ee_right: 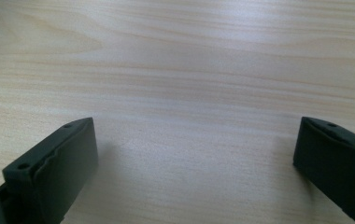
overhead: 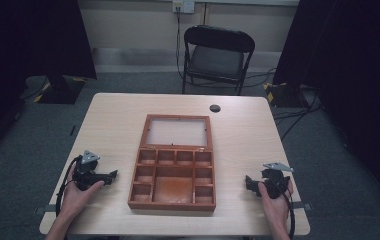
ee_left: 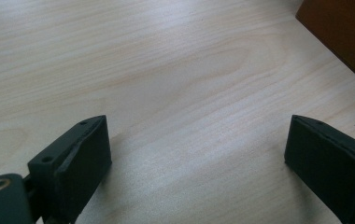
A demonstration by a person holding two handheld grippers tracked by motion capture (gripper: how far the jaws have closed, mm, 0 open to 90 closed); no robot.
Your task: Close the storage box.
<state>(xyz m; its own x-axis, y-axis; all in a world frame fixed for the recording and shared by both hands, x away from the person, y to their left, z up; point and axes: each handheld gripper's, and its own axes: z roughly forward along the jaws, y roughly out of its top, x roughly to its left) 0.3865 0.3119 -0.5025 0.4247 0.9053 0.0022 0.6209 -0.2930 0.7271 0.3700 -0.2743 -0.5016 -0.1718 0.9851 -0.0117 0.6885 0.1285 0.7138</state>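
Wooden compartment box (overhead: 174,175) sat lid-open mid-surface (overhead: 113,120), between left tongs (overhead: 112,176) and right tongs (overhead: 248,182); both spread, empty. Risk: one-sided push could skid box or slam the lid.

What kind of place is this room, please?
Probably a recording studio or lab: black curtains at both sides, a folding chair by the wall, cables on grey carpet, and a wooden table bearing a compartment box.
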